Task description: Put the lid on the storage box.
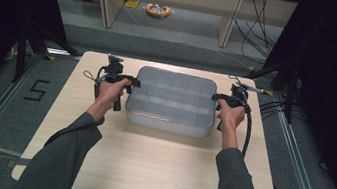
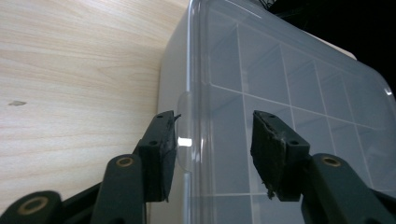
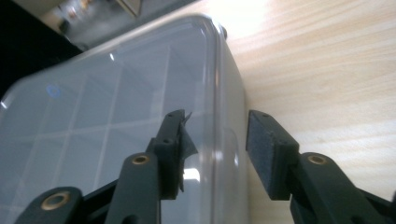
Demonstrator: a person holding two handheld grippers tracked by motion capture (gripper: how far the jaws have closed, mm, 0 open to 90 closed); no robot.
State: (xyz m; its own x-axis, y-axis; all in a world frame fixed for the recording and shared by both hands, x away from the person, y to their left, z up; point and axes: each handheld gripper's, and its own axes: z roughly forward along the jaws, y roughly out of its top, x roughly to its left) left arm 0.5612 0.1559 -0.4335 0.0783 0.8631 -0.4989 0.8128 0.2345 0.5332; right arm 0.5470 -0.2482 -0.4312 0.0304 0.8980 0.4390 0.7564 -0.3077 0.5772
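Evidently the clear compartment box (image 1: 172,100) sits flat on the desk (image 1: 145,167), near its far middle, with its lid down and the divided cells inside looking empty as far as the frosted plastic lets one tell. At its left end, the left hand-held gripper (image 2: 212,144) straddles the lid's edge and a small latch tab (image 2: 184,140), one jaw outside the wall and one over the lid; the pads stand off the plastic, so the grip is released. At the right end, the right hand-held gripper (image 3: 215,147) straddles the rim the same way, its pads likewise clear of it. I judge that the box is placed and both ends let go, or that the grip is not yet taken; any lifting, carrying or opening of the lid remains to be done
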